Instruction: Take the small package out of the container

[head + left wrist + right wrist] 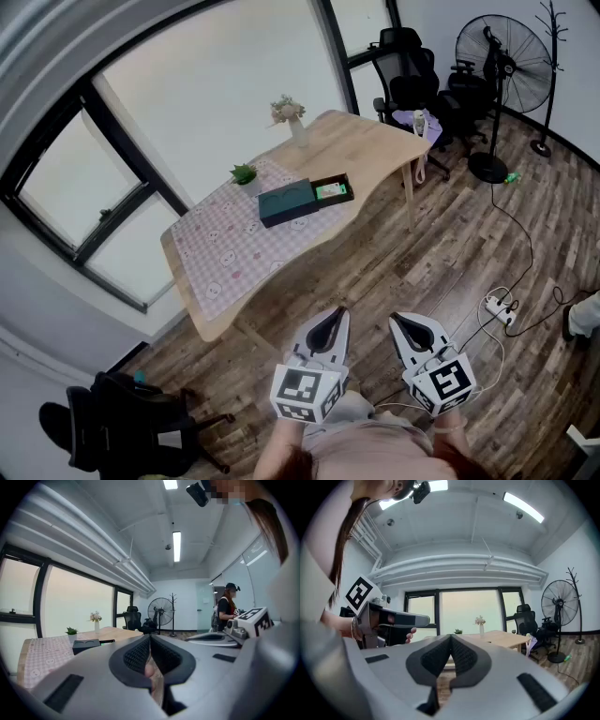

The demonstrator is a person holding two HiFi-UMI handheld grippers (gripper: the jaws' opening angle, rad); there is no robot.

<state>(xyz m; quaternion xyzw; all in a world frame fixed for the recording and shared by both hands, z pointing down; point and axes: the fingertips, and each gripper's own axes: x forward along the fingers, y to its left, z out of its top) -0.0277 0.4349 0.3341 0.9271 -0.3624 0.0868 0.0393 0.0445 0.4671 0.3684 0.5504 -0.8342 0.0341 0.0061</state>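
The small package (332,192), green and white, lies in the black tray that stands open at the right end of the dark teal container (285,202), out on the table (367,142) and well apart from both grippers, which are held side by side over the floor at the near edge of the head view. The left gripper (332,319) has its jaws pressed together with nothing between them, pointing towards the table. The right gripper (403,324), just beside it, is likewise closed and empty. The container sits partly on a pink checked tablecloth (225,246) covering the left half of the light wooden tabletop. A small potted plant (245,174) stands just behind it, and a vase of flowers (292,120) stands farther back by the large window (187,94). Beyond the table's far end are black office chairs (409,67), a standing fan (506,67) and a coat stand (547,56). The floor (450,246) is dark wood plank, with a white power strip (500,309) and its cables to the right. Another black chair (122,422) is at the lower left. In the left gripper view a person in a cap (226,607) stands near the far wall.
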